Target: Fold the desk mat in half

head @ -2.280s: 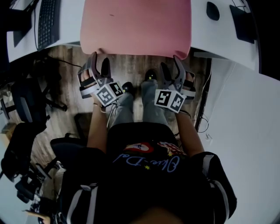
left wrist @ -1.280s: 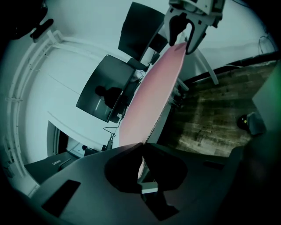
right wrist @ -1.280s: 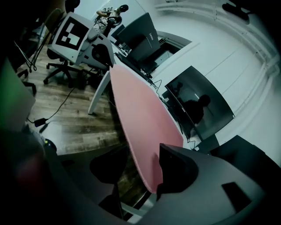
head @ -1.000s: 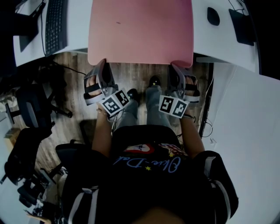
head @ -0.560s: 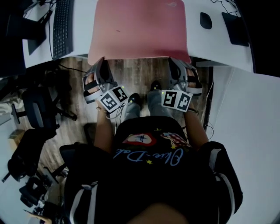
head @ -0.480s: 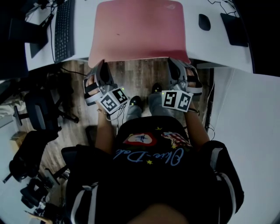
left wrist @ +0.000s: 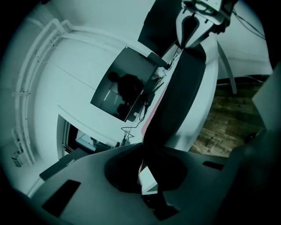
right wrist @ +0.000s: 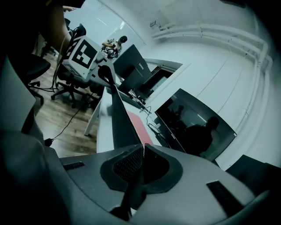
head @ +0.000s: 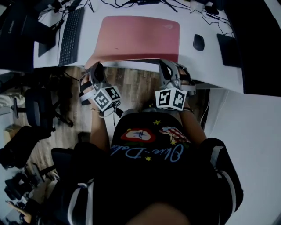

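The pink desk mat (head: 138,37) lies on the white desk (head: 206,66), and its near edge is lifted at both front corners. My left gripper (head: 97,72) is shut on the near left corner, my right gripper (head: 166,70) on the near right corner. In the left gripper view the mat's dark underside (left wrist: 184,88) runs from my left gripper's (left wrist: 141,151) pinch up to the other gripper (left wrist: 199,15). In the right gripper view the same edge (right wrist: 123,123) stretches from my right gripper (right wrist: 142,151) toward the left gripper's marker cube (right wrist: 83,52).
A black keyboard (head: 70,30) lies left of the mat, a mouse (head: 198,41) and a dark pad (head: 228,48) to its right. Cables (head: 131,3) run behind it. A dark monitor (left wrist: 127,83) stands at the back. Office chairs (head: 37,105) stand on the wooden floor at left.
Both grippers have risen from below the desk's front edge to its level, carrying the mat's hanging near edge up. The mat now shows shorter on the desk.
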The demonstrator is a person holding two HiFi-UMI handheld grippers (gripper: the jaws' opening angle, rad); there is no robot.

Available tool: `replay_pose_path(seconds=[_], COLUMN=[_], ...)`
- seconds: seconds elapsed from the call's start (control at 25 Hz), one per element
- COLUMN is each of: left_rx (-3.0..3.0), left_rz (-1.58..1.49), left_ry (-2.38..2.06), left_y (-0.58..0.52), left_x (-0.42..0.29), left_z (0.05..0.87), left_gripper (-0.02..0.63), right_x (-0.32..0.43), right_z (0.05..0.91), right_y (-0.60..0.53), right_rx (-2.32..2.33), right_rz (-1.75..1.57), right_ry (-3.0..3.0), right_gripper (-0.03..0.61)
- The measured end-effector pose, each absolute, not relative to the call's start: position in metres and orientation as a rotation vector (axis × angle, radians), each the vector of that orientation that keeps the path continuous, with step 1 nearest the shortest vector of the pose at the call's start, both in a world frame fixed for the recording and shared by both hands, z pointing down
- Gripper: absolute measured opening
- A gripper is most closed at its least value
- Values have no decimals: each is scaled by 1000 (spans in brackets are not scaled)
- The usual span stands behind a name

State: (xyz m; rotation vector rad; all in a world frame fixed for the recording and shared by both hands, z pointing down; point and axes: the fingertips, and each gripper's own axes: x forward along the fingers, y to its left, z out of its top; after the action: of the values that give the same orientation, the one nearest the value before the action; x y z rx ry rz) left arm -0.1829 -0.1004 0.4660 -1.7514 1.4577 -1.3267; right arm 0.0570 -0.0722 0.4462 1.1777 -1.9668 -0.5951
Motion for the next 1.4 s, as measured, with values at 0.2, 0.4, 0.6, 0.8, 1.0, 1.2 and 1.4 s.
replay_pose_path(seconds=[0.2, 0.4, 0.6, 0.8, 1.0, 1.2, 1.4], left_rx=[-1722, -1730, -1750, -1798, -1862, -1924, -1993], left_rz=[-1328, -1316, -1281, -1266, -1256, -1262, -1292], left_ry=[1503, 1497, 1453, 1385, 1317, 1230, 1151], left_y=[-115, -136, -176, -219, -260, -296, -323], left_x=[-181, -176, -172, -166, -156, -145, -138], left_z=[450, 439, 436, 438, 444, 454, 471], left_gripper=[15, 15, 15, 17, 17, 17, 17], right_x=[60, 65, 68, 73, 82, 92, 97], right_z=[432, 425, 424, 418, 420, 428, 440], right_y=[-90, -111, -143, -182, -219, -250, -276], right_rx=[1161, 1179, 1213, 1265, 1293, 1322, 1323], right_rz=[-608, -579, -552, -534, -507, -423, -362], right_ry=[-2009, -2026, -1999, -1955, -1890, -1850, -1800], right_gripper=[12, 12, 12, 11, 11, 11, 12])
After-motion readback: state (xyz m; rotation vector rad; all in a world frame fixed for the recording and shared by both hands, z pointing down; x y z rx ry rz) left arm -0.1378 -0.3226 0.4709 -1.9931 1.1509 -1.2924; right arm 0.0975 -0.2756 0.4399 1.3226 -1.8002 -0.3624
